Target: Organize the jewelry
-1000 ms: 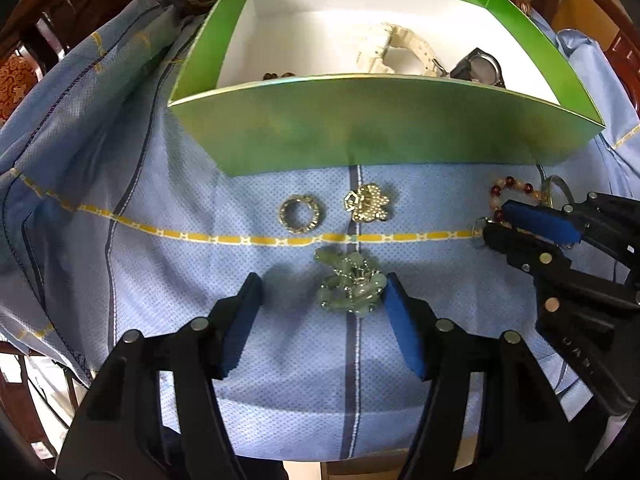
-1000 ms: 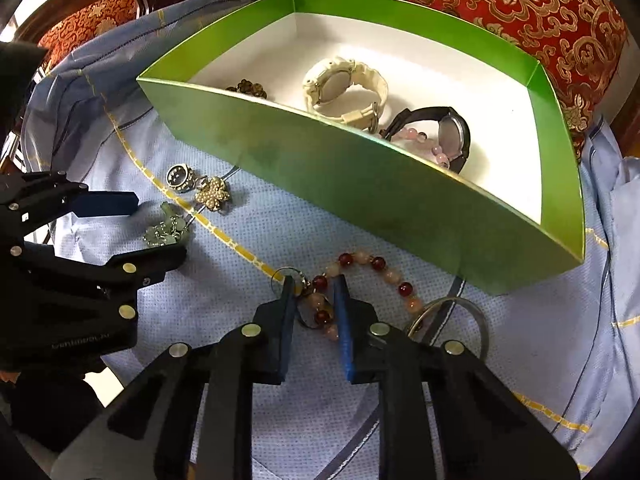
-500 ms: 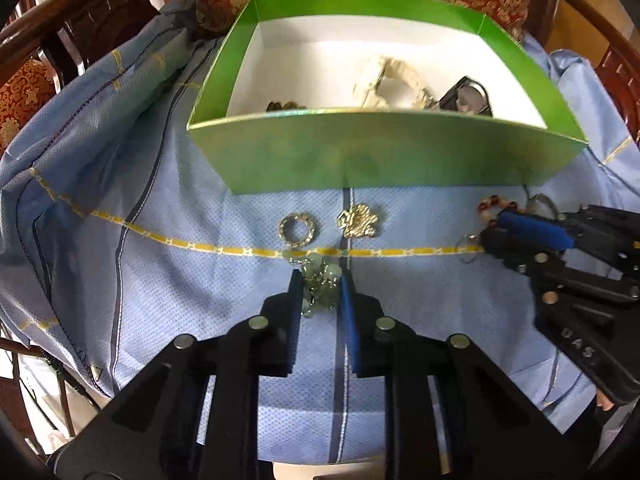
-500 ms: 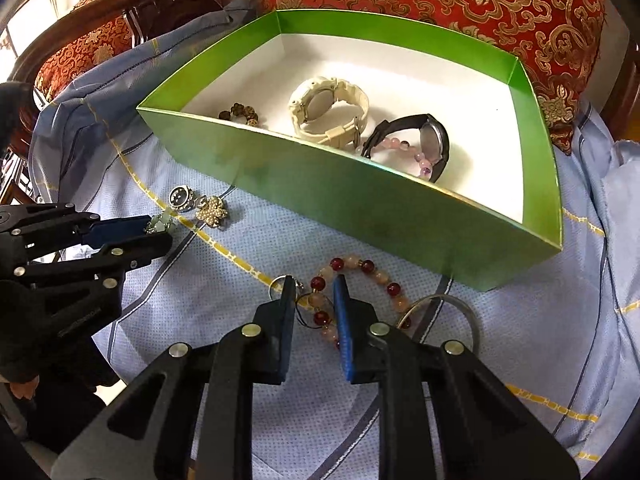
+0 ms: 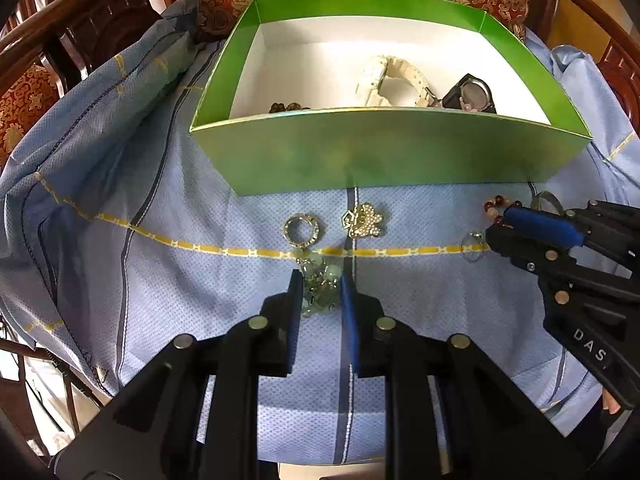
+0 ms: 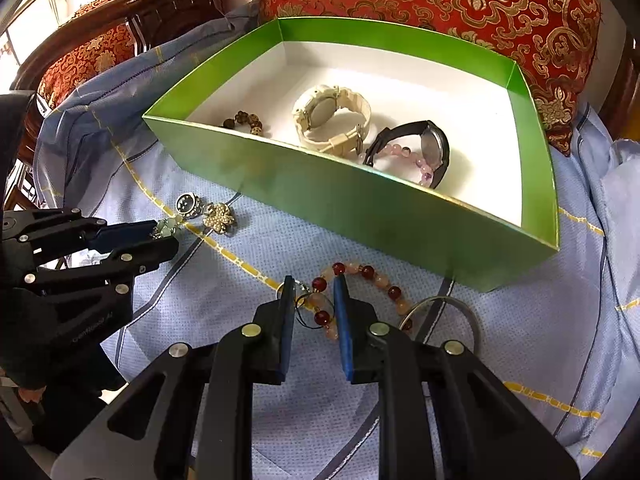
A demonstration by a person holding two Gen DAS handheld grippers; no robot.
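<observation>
Two handheld grippers are down on the pale blue cloth with yellow and navy stripes (image 5: 168, 216), both in front of the open green cardboard box with a white inside (image 5: 384, 152).

Left gripper (image 5: 320, 292): blue-padded jaws clenched on the pale green bead-and-silver charm cluster (image 5: 316, 280). The cluster sits between the pads, just below the yellow stripe. Seen from the right wrist camera, the same gripper (image 6: 162, 236) has the green beads sticking out past the tips.

Right gripper (image 6: 312, 308): jaws closed in around the red and peach bead bracelet (image 6: 360, 276), one strand of beads plus a thin black cord between the pads. I cannot tell whether the pads actually press the beads or just bracket them; a narrow gap shows. The rest of the bracelet loops out towards the box wall, and a thin metal ring (image 6: 444, 304) lies at its right end.

On the cloth between grippers and box: a silver ring with stones (image 5: 301, 230) and a gold rhinestone flower brooch (image 5: 362, 220), side by side, apart from each other, near the box front.

Inside the box: cream plastic watch (image 6: 332, 120), black watch (image 6: 424, 148) with a pink bead bracelet (image 6: 404, 156) lying against it, and a brown bead bracelet (image 6: 244, 120) in the left corner.

Red and gold patterned cushion (image 6: 460, 12) sits behind the box.
</observation>
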